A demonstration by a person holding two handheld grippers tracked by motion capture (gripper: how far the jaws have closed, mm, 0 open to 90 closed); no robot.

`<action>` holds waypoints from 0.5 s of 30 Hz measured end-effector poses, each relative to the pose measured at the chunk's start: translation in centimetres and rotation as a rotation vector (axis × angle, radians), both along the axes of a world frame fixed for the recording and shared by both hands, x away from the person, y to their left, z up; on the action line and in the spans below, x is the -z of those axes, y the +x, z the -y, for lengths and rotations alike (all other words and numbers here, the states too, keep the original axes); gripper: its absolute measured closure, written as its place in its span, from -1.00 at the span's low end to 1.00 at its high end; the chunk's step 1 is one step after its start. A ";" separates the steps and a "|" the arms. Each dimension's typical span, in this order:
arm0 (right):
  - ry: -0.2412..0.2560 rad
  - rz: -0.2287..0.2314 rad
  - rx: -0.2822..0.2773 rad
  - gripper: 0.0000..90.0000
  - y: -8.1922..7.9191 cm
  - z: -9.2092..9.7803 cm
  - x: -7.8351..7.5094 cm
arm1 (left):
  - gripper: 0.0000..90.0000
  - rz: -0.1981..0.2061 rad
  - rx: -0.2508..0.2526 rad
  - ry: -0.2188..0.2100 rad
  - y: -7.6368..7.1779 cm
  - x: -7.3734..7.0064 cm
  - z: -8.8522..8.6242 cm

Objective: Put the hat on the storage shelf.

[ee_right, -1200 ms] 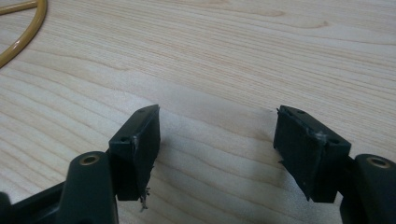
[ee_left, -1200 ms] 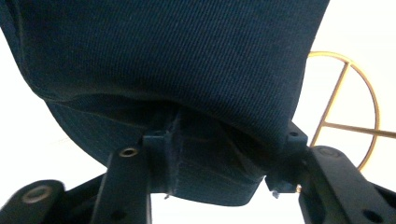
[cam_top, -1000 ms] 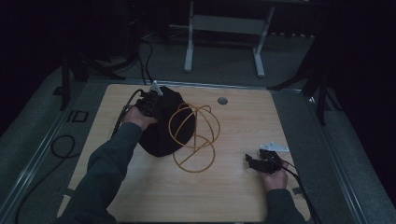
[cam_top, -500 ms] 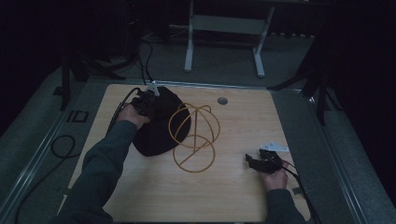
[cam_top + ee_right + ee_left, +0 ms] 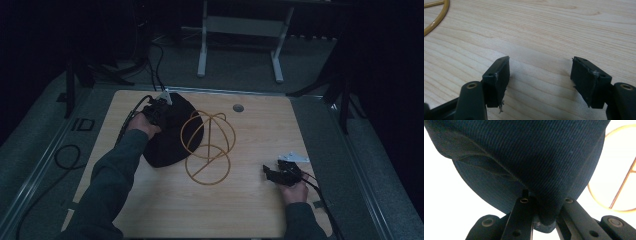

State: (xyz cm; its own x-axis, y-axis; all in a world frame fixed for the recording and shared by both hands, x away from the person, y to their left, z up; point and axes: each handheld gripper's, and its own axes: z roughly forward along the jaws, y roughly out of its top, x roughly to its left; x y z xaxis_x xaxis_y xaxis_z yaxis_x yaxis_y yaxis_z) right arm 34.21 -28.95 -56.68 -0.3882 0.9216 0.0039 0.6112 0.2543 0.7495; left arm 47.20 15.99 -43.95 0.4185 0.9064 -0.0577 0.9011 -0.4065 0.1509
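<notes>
1. Since a second ago, my left gripper [image 5: 159, 106] has carried the black cap's [image 5: 170, 132] edge farther up the worktop [image 5: 260, 125].
2. Its jaws seem clenched on that fabric; cap beside the wire frame [image 5: 207, 147].
3. My right gripper [image 5: 540, 82] rests released, jaws apart.

Left claw [image 5: 159, 107] clamped, arm outstretched; right claw [image 5: 540, 80] gapes wide.

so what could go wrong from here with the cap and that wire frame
1. The left gripper pinches just a small fold of the dark cap at its far edge, so the fabric may slip out if pulled.
2. The cap lies right against the yellow wire frame, which looks light; dragging the cap could snag or tip it.
3. The right gripper rests open on the table, apart from the frame, so nothing steadies it.
</notes>
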 end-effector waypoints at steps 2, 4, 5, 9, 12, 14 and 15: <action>0.000 0.000 0.000 -0.30 0.0 0.0 0.0 | 0.94 0.003 0.013 0.000 -0.1 -0.2 -0.4; 0.000 0.000 0.000 -0.30 0.0 0.0 0.0 | 0.94 0.005 0.024 -0.012 -0.2 -0.4 -0.9; 0.000 0.001 -0.001 -0.30 0.0 0.0 0.0 | 0.94 0.003 0.034 -0.012 -0.3 -0.6 -1.1; 0.000 0.001 -0.001 -0.30 0.0 0.0 0.0 | 0.95 0.007 0.065 -0.012 -0.6 -0.9 -1.7; 0.000 0.000 0.000 -0.30 0.0 0.0 0.0 | 0.95 0.009 0.081 -0.005 -1.0 -1.1 -2.0; 0.000 0.001 -0.001 -0.30 0.0 0.0 0.0 | 0.95 0.012 0.088 -0.003 -1.1 -1.3 -2.1; 0.000 0.001 -0.001 -0.30 0.0 0.0 0.0 | 0.95 0.016 0.089 -0.006 -1.2 -1.4 -2.2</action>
